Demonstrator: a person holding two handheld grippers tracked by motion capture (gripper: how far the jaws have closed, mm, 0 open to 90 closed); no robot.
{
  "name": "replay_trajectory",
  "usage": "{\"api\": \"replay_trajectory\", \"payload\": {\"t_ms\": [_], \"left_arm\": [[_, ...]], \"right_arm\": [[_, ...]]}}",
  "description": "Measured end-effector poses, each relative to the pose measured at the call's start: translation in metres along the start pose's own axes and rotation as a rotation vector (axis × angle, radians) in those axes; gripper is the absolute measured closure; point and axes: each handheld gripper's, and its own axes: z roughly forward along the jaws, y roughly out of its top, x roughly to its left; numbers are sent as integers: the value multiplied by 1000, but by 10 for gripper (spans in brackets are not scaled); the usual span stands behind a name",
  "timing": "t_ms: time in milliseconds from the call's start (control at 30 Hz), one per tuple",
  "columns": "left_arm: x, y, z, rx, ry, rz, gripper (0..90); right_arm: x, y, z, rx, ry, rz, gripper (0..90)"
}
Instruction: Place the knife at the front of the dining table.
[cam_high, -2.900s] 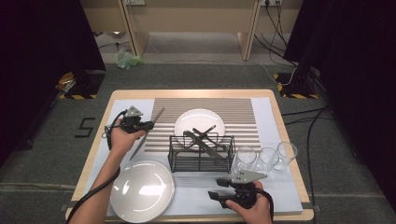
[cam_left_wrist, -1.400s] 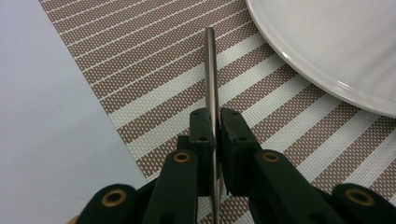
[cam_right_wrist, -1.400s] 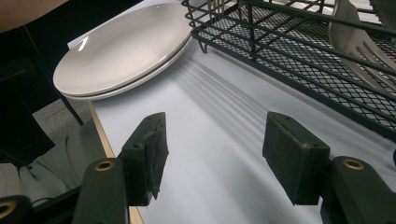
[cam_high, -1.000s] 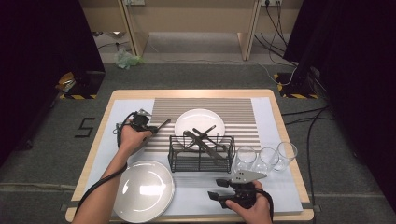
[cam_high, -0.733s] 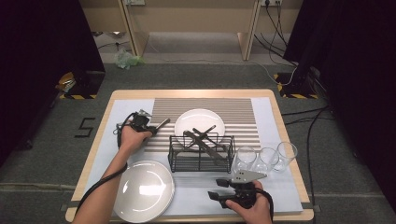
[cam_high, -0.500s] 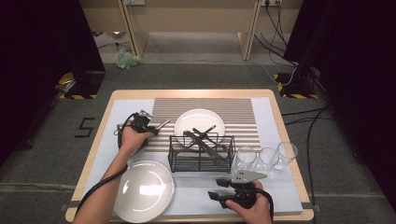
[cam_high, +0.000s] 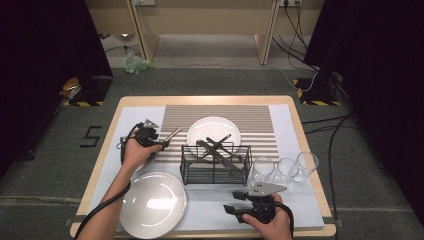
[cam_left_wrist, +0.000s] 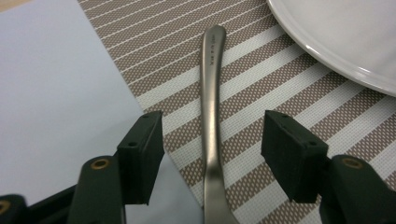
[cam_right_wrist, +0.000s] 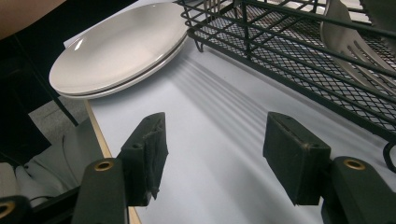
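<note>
One utensil handle (cam_left_wrist: 212, 112) – slim, brushed steel – lies untouched on the striped mat (cam_left_wrist: 261, 93) between the left gripper (cam_left_wrist: 212, 154) jaws, which have just been opening. Right gripper (cam_right_wrist: 212, 158) released. Two plates – white plate (cam_high: 214, 131), bowl plate (cam_high: 152, 202); three glasses (cam_high: 284, 170).

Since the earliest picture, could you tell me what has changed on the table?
The left gripper carried the utensil toward the white plate and laid it on the striped mat; its jaws have just been opening and now stand clear of the handle. The right gripper, rack and glasses stayed put.
</note>
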Motion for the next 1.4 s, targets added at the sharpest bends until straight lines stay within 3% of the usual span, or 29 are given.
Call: {"api": "replay_trajectory", "payload": {"t_ms": [167, 367, 633, 900, 1400], "left_arm": [[1, -8, -10, -6, 1, -23, 359], [0, -19, -23, -2, -2, 0, 378], [-4, -37, -39, 34, -21, -4, 457], [-2, -47, -42, 72, -11, -15, 575], [-1, -56, -45, 95, -9, -40, 625]], "right_arm": [[1, 1, 0, -4, 3, -2, 399], [0, 1, 0, -1, 1, 1, 399], [1, 1, 1, -2, 3, 2, 398], [1, 1, 0, -4, 4, 5, 399], [1, 1, 0, -2, 2, 3, 399]]}}
